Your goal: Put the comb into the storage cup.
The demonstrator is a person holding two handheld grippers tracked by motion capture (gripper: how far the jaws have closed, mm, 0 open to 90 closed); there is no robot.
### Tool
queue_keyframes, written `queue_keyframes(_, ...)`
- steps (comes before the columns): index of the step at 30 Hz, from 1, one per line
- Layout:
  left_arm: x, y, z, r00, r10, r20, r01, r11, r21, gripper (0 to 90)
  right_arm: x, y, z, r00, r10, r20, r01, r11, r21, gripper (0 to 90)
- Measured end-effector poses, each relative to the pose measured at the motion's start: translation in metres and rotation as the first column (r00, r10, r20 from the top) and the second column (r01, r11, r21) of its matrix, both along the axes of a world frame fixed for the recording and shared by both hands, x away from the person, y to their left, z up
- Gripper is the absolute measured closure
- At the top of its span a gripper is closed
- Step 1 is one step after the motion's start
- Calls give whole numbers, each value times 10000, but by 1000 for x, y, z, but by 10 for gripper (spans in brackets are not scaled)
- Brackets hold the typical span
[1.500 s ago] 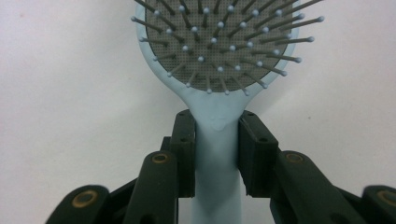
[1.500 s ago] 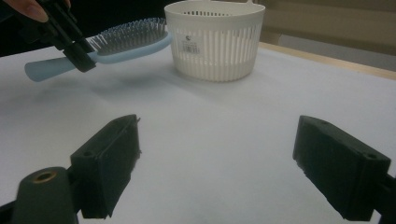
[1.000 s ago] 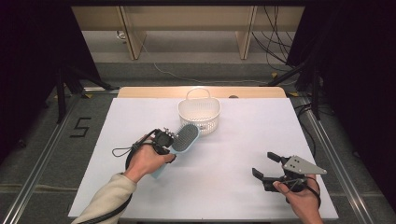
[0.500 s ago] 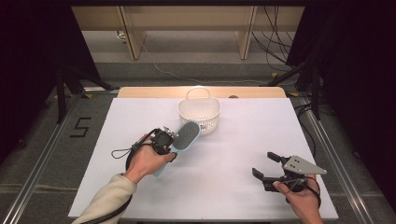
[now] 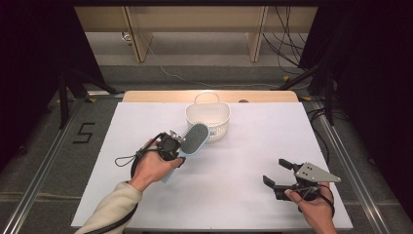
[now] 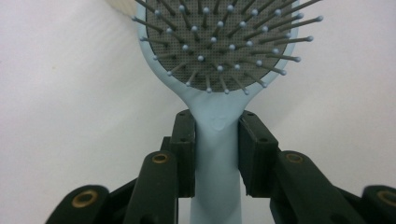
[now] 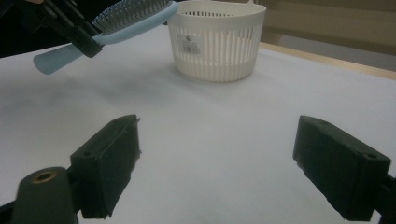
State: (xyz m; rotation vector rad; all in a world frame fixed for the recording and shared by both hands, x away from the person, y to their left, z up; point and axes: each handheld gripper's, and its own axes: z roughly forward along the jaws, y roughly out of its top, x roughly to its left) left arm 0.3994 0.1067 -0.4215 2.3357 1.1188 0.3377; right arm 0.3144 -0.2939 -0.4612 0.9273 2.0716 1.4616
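A light blue hairbrush (image 5: pixel 195 138) with a grey bristle pad is held above the table, its head reaching the near left rim of a white slotted basket (image 5: pixel 214 122). My left gripper (image 5: pixel 178 147) is shut on the brush's handle; in the left gripper view the hairbrush (image 6: pixel 217 140) neck sits squeezed between the two black pads, bristles facing the camera. My right gripper (image 5: pixel 277 173) rests low at the front right of the table, open with nothing between its fingers. The right gripper view shows the hairbrush (image 7: pixel 126 18) and the basket (image 7: pixel 217 39) ahead, beyond my right gripper (image 7: pixel 215 168).
A white sheet (image 5: pixel 253 161) covers the table, with a wooden strip (image 5: pixel 146 96) along its far edge. Metal rails (image 5: pixel 44 161) run down both sides. Cables and dark stands lie on the floor beyond the table.
The left gripper has carried the brush slightly up and toward the basket, so its head now overlaps the rim. The right gripper has not moved.
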Motion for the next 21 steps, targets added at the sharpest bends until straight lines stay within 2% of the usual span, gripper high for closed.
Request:
queue_keyframes(8, -1, 0, 2, 9999, 35, 132, -35, 10000, -27, 698, 0, 0, 0, 10000, 2, -2, -2, 10000, 4, 153)
queue_keyframes(21, -1, 2, 10, 9979, 136, 631, -109, 9990, -423, 698, 0, 0, 0, 10000, 15, 15, -15, 10000, 1, 154)
